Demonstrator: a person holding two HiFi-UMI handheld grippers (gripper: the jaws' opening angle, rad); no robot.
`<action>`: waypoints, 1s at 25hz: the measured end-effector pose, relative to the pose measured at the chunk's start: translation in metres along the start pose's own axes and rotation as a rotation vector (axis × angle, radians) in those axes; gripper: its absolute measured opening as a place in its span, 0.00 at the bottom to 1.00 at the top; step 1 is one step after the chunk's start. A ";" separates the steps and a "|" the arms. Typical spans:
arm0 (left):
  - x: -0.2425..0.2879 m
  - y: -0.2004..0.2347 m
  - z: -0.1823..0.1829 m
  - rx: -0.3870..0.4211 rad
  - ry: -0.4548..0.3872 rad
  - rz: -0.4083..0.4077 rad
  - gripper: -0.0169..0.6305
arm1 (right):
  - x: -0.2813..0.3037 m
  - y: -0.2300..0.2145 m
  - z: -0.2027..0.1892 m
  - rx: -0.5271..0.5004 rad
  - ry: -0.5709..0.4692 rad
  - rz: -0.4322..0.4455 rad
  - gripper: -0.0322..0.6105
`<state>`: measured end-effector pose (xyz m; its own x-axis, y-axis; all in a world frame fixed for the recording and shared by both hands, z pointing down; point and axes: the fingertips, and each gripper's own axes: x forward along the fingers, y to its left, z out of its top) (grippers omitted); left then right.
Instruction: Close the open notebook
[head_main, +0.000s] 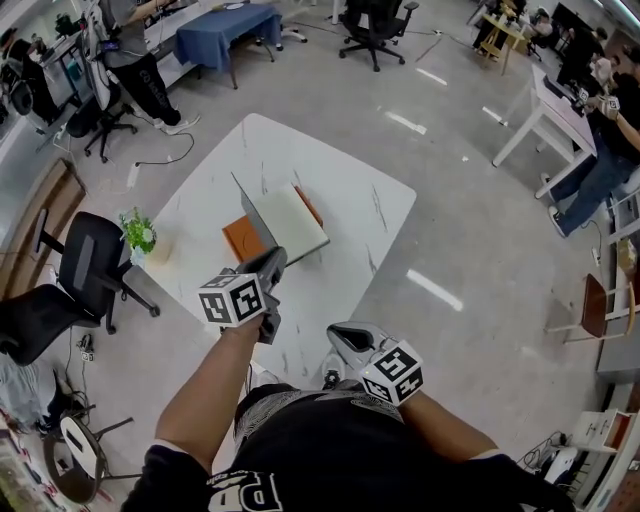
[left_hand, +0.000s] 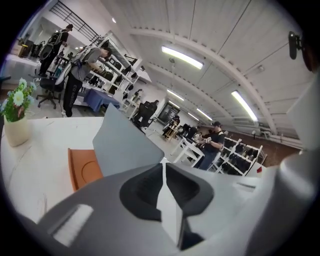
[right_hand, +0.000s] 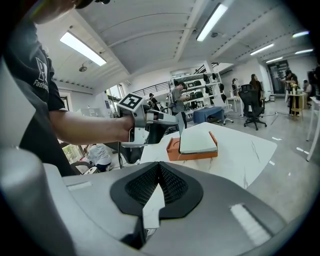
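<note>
The notebook (head_main: 294, 223) lies open on a flat orange base (head_main: 241, 239) in the middle of the white marble table (head_main: 375, 215). Its grey cover (head_main: 254, 214) stands nearly upright on the left of the white pages. My left gripper (head_main: 274, 260) hovers just in front of the notebook's near corner, jaws shut and empty. In the left gripper view the grey cover (left_hand: 124, 144) and orange base (left_hand: 84, 168) fill the space just beyond the jaws. My right gripper (head_main: 342, 336) is shut and empty by the table's near edge. In its view, the notebook (right_hand: 198, 141) sits well ahead, with the left gripper (right_hand: 150, 123) beside it.
A small potted plant (head_main: 138, 234) stands at the table's left corner. Black office chairs (head_main: 84, 262) stand left of the table. Other desks, chairs and people are farther off across the grey floor.
</note>
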<state>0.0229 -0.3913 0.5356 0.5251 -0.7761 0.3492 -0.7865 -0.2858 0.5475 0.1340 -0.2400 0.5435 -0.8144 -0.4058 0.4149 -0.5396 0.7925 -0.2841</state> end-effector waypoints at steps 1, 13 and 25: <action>0.004 -0.002 -0.001 0.001 0.002 0.002 0.14 | -0.001 -0.002 -0.001 0.002 0.001 0.003 0.05; 0.062 0.009 -0.021 -0.046 0.065 0.050 0.13 | -0.029 -0.030 -0.022 0.060 0.014 -0.020 0.05; 0.083 0.009 -0.054 -0.080 0.139 0.066 0.13 | -0.051 -0.060 -0.032 0.111 0.006 -0.077 0.05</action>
<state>0.0775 -0.4279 0.6106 0.5172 -0.7048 0.4855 -0.7955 -0.1866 0.5765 0.2145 -0.2530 0.5670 -0.7685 -0.4602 0.4445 -0.6210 0.7038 -0.3450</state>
